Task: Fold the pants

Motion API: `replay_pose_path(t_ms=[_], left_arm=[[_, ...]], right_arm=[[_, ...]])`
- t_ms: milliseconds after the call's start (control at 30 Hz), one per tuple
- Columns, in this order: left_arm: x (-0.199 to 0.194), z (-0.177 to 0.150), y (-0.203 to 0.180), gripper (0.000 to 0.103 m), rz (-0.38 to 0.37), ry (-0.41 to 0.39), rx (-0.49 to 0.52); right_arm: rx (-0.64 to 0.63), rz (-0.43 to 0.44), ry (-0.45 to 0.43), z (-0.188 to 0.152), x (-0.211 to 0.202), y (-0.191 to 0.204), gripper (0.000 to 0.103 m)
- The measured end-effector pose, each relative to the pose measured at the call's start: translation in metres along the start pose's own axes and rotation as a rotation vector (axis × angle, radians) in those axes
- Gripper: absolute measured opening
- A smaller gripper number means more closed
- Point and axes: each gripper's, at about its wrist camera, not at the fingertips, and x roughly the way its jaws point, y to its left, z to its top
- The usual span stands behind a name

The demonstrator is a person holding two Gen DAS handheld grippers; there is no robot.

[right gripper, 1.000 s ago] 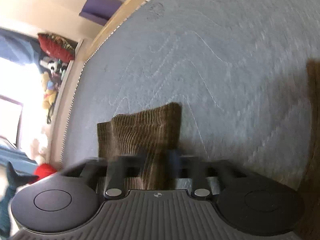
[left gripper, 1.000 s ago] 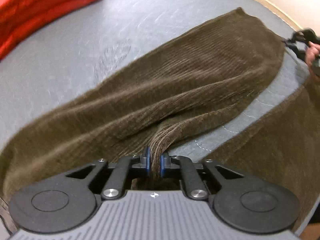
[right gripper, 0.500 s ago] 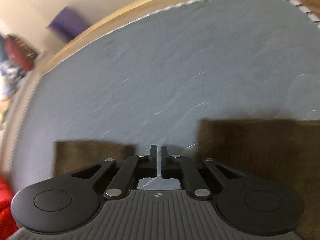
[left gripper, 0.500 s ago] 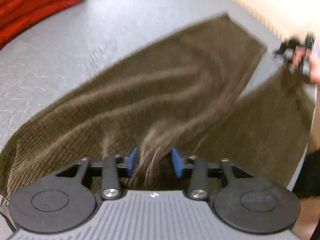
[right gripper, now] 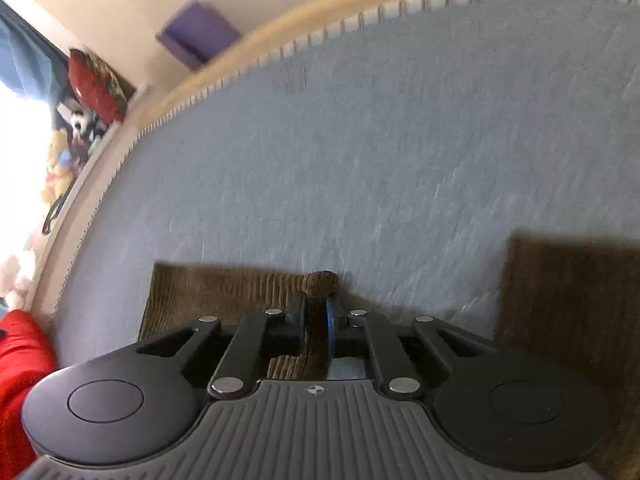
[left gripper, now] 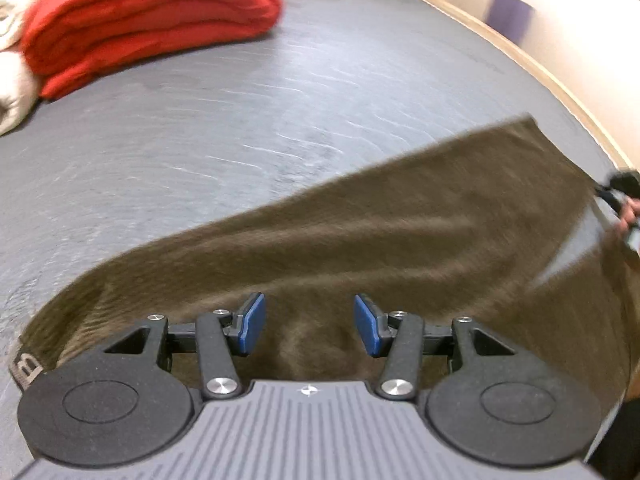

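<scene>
Brown corduroy pants [left gripper: 400, 232] lie spread on the grey mattress [left gripper: 280, 92], one leg stretching to the far right. My left gripper [left gripper: 306, 326] is open, its blue pads [left gripper: 252, 322] apart just above the cloth near the waist. In the right wrist view, my right gripper [right gripper: 318, 308] is shut on a pinched bit of the pants' hem [right gripper: 320, 280]; that leg end [right gripper: 224, 292] lies to its left and the other leg [right gripper: 568, 300] lies at the right. The right gripper also shows in the left wrist view [left gripper: 620, 196] at the far edge.
A folded red blanket [left gripper: 148, 20] and a white bundle [left gripper: 12, 92] sit at the far left of the mattress. A wooden bed edge [right gripper: 304, 32] runs along the far side, with a purple box [right gripper: 196, 32] and toys [right gripper: 76, 128] beyond.
My left gripper has let go of the pants and opened wide. My right gripper lost the hem, then closed on it again.
</scene>
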Motion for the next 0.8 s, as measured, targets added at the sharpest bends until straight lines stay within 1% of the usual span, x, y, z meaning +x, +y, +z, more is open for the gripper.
replay_pose_path(t_ms=[67, 100, 133, 167, 200, 233, 267, 300, 333, 367, 400, 433, 500, 533, 600, 633, 667, 733, 800], left_arm=[[0.0, 0.007, 0.009, 0.054, 0.011, -0.008, -0.032], [0.0, 0.011, 0.011, 0.054, 0.011, -0.013, -0.046], [0.0, 0.013, 0.012, 0.054, 0.006, -0.018, -0.055], [0.0, 0.015, 0.012, 0.054, -0.001, -0.022, -0.063], [0.0, 0.017, 0.012, 0.054, -0.006, -0.024, -0.067], [-0.001, 0.018, 0.011, 0.054, -0.01, -0.026, -0.068], [-0.001, 0.018, 0.01, 0.055, -0.012, -0.027, -0.068], [-0.001, 0.018, 0.01, 0.055, -0.011, -0.027, -0.068], [-0.002, 0.017, 0.01, 0.056, -0.008, -0.028, -0.07], [-0.001, 0.016, 0.009, 0.057, -0.003, -0.026, -0.075], [0.001, 0.016, 0.009, 0.057, 0.003, -0.022, -0.083], [0.0, 0.014, 0.009, 0.057, 0.006, -0.02, -0.087], [0.002, 0.012, 0.009, 0.057, 0.011, -0.015, -0.088], [0.003, 0.012, 0.01, 0.057, 0.014, -0.013, -0.088], [0.003, 0.014, 0.01, 0.057, 0.007, -0.019, -0.092], [0.005, 0.015, 0.01, 0.057, 0.001, -0.02, -0.095], [0.007, 0.015, 0.011, 0.057, 0.0, -0.018, -0.098], [0.009, 0.015, 0.011, 0.057, 0.007, -0.017, -0.097], [0.01, 0.015, 0.012, 0.057, 0.01, -0.014, -0.096]], right_arm=[[-0.033, -0.09, -0.075, 0.004, -0.016, 0.003, 0.009], [-0.035, -0.144, -0.089, 0.004, -0.018, 0.002, 0.009], [-0.02, -0.191, -0.078, 0.002, -0.017, -0.002, 0.01], [-0.001, -0.22, -0.042, 0.0, -0.013, -0.007, 0.014], [0.019, -0.241, -0.027, -0.003, -0.011, -0.011, 0.016], [0.031, -0.257, -0.047, -0.003, -0.015, -0.011, 0.024], [0.025, -0.301, -0.067, -0.003, -0.018, -0.005, 0.038], [0.011, -0.35, -0.098, -0.004, -0.023, 0.002, 0.039], [-0.002, -0.375, -0.135, -0.005, -0.03, 0.007, 0.039], [-0.017, -0.365, -0.177, -0.006, -0.036, 0.016, 0.039], [-0.035, -0.337, -0.194, -0.007, -0.038, 0.024, 0.039], [-0.058, -0.285, -0.19, -0.009, -0.039, 0.034, 0.039], [-0.106, -0.128, -0.117, -0.015, -0.033, 0.057, 0.039], [-0.136, -0.037, -0.056, -0.021, -0.027, 0.07, 0.039], [-0.213, 0.087, 0.048, -0.036, -0.017, 0.097, 0.044], [-0.246, 0.127, 0.092, -0.045, -0.011, 0.109, 0.049], [-0.273, 0.155, 0.133, -0.056, -0.005, 0.12, 0.052], [-0.325, 0.174, 0.227, -0.074, 0.018, 0.141, 0.052], [-0.336, 0.138, 0.267, -0.086, 0.037, 0.154, 0.052]])
